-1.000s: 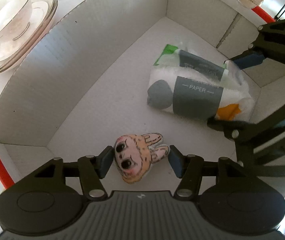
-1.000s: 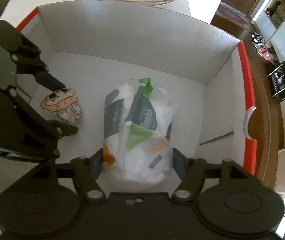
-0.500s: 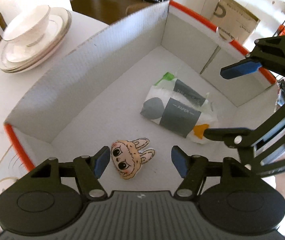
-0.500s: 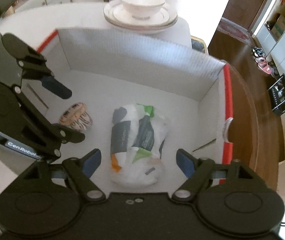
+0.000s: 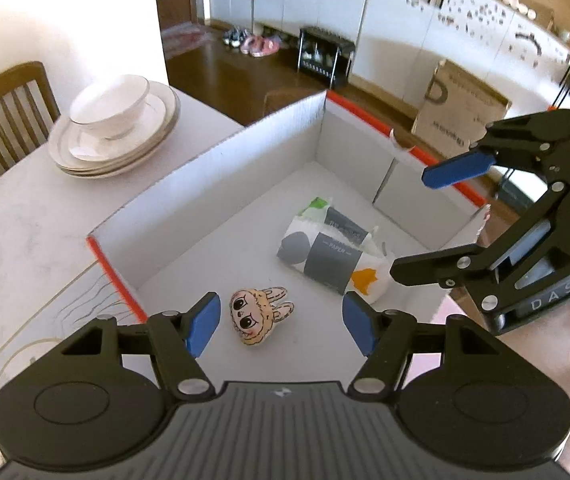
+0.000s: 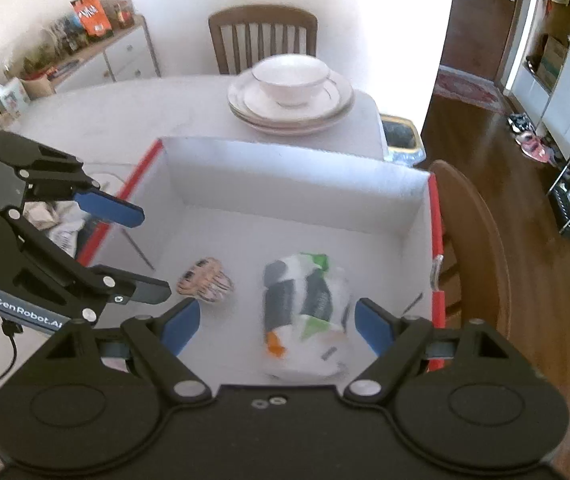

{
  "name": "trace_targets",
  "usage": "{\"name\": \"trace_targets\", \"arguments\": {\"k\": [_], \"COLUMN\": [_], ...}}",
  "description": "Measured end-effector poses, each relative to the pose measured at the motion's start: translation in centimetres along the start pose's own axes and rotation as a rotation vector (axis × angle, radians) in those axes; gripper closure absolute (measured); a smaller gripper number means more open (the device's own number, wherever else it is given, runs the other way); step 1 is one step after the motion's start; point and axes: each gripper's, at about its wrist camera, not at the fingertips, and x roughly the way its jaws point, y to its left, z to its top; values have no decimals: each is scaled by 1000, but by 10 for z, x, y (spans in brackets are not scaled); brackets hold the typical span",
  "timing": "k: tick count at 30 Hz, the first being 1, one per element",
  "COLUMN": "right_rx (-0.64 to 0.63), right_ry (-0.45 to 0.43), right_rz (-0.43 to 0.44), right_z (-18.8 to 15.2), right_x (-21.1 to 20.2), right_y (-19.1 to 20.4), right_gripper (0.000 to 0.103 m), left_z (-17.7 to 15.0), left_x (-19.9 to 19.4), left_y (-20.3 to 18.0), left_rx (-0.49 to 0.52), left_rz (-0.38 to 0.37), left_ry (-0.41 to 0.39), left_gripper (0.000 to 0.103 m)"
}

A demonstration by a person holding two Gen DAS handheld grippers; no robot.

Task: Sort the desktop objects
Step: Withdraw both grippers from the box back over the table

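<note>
On the worktop [image 5: 25,216] at left, plates [image 5: 117,140] sit beside the box [image 5: 205,168]. Inside lie the bunny charm [image 5: 259,316] and, right of it, the tissue pack [image 5: 331,254]. The left gripper [image 5: 281,322] and right gripper [image 6: 275,326] hover above, jaws wide, empty. Best lift straight clear of the rim, then seek whatever remains outside.

Wooden chair [image 6: 263,38], dark wood floor [image 5: 241,74] (sunlit), white cabinets [image 5: 437,24]
</note>
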Motion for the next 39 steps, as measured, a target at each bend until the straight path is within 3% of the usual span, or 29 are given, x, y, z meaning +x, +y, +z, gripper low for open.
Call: {"name": "trace_targets", "arguments": {"k": [9,20,29,39], "right_rx": [-2,7,40,34], "right_ry": [-59,-133,-147,-164], "right_rz": [16,23,11,-12], "right_z": [-7,-14,-10,-5], "right_x": [-16,-21,-9,10], "right_y": [39,102,154,211], "right_gripper": [17,13,10,7], "left_z": [-33,-92,-142,-190], "left_x": [-38,-85,-115,-147], "left_y": [6,26,72,132], "left_rx": [-22,26,-32,-123], "left_rz": [28,112,125,185], "left_ry": [-110,-222,-259,-322], "left_gripper": [36,36,32,15]}}
